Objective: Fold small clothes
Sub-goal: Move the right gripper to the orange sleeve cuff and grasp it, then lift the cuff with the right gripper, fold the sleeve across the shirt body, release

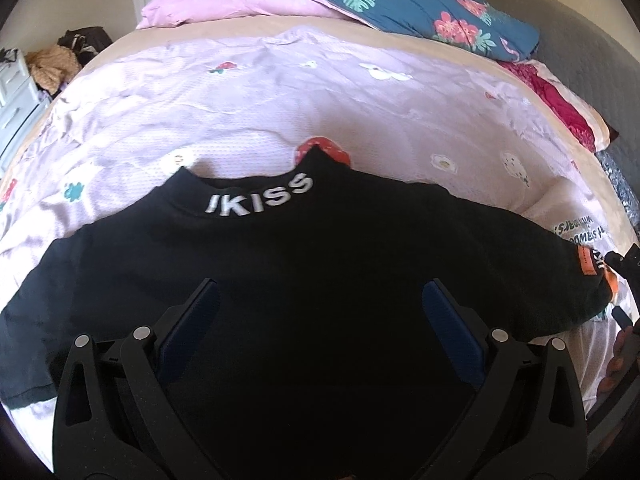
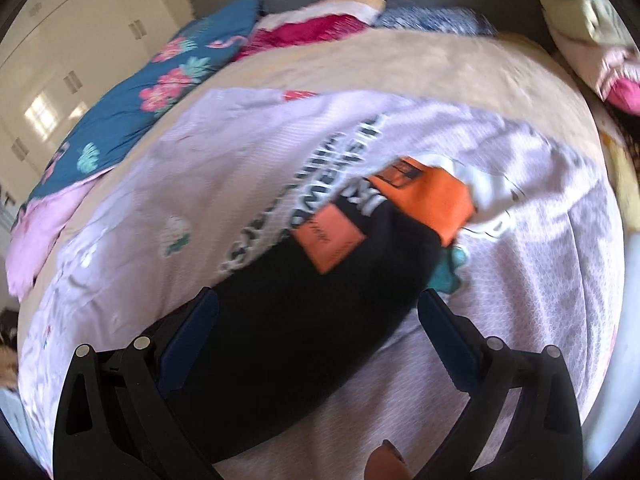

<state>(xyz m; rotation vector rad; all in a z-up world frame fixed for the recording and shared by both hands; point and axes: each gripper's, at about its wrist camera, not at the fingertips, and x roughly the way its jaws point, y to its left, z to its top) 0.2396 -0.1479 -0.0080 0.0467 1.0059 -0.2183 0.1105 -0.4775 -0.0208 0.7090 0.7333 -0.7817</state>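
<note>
A small black top (image 1: 304,248) with white "IKISS" lettering on its collar lies spread flat on the lilac bedspread (image 1: 248,96). My left gripper (image 1: 320,296) hovers open over the middle of its body, nothing between the fingers. The top's right sleeve (image 2: 320,288) has an orange patch and an orange cuff (image 2: 432,196). My right gripper (image 2: 318,304) stands open above that sleeve, its fingers on either side of it without gripping. This view is blurred. A white garment with dark print (image 2: 304,184) lies under the sleeve.
Pink and teal floral bedding (image 1: 360,0) is piled at the bed's far side, with a red-and-cream pillow (image 1: 560,104) at right. A pale drawer unit (image 1: 16,96) stands left of the bed. Pillows (image 2: 592,40) lie at the right in the right wrist view.
</note>
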